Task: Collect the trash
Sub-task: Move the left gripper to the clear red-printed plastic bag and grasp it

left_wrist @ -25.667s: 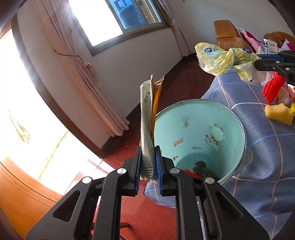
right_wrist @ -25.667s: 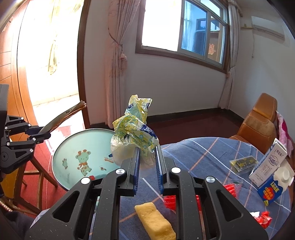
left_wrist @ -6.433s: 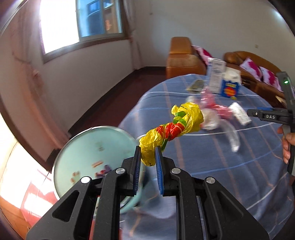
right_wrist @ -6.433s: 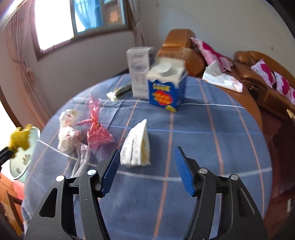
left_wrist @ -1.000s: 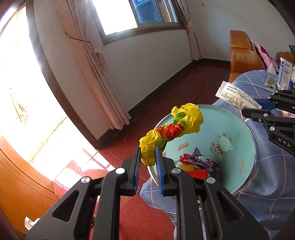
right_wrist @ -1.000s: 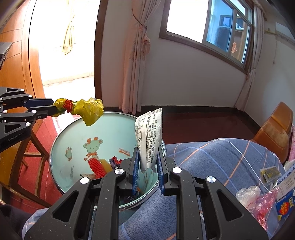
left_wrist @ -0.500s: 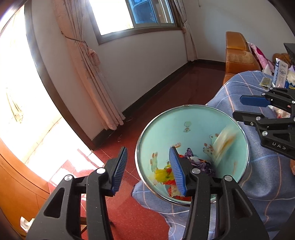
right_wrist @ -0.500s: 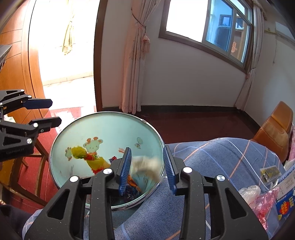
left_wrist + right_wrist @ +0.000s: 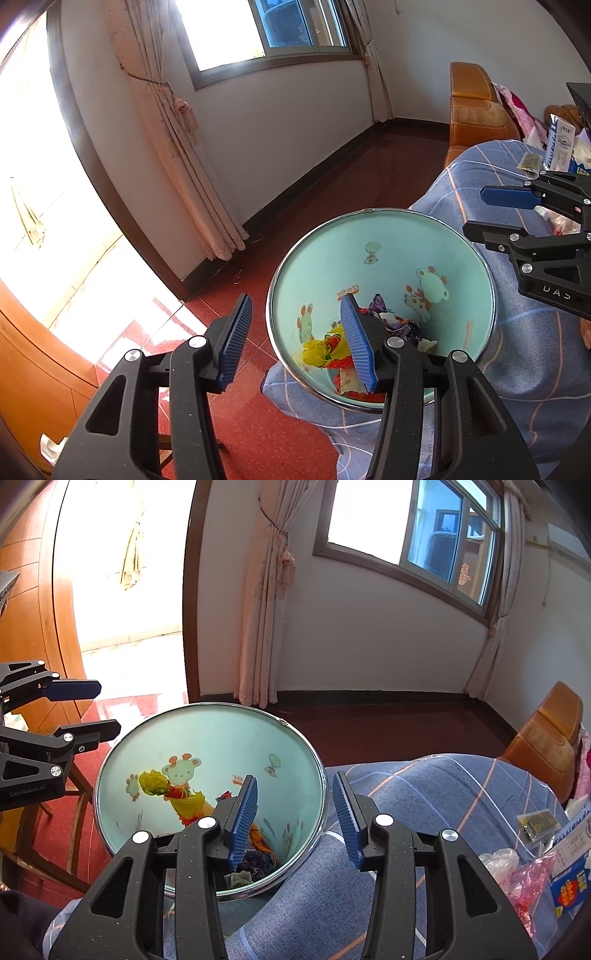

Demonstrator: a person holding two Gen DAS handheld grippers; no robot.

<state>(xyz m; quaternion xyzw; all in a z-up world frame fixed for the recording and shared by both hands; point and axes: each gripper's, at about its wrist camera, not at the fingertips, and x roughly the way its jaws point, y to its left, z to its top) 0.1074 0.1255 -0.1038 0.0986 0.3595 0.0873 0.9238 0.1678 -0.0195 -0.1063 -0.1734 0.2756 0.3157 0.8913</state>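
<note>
While both jaws have just been opening with nothing between them, the left hand-held gripper (image 9: 295,339) and right hand-held gripper (image 9: 293,818) hang over the bin (image 9: 207,738). The yellow wrapper (image 9: 155,781) lies inside. Go back slowly for the pink bag (image 9: 532,878) on the counter (image 9: 424,786).

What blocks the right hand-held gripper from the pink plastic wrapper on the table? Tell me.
Nothing visible does. The right hand-held gripper is open and empty at the rim of the pale green cartoon-print bin. The crumpled pink plastic wrapper lies off to its right, with only bare blue checked tablecloth between them.
</note>
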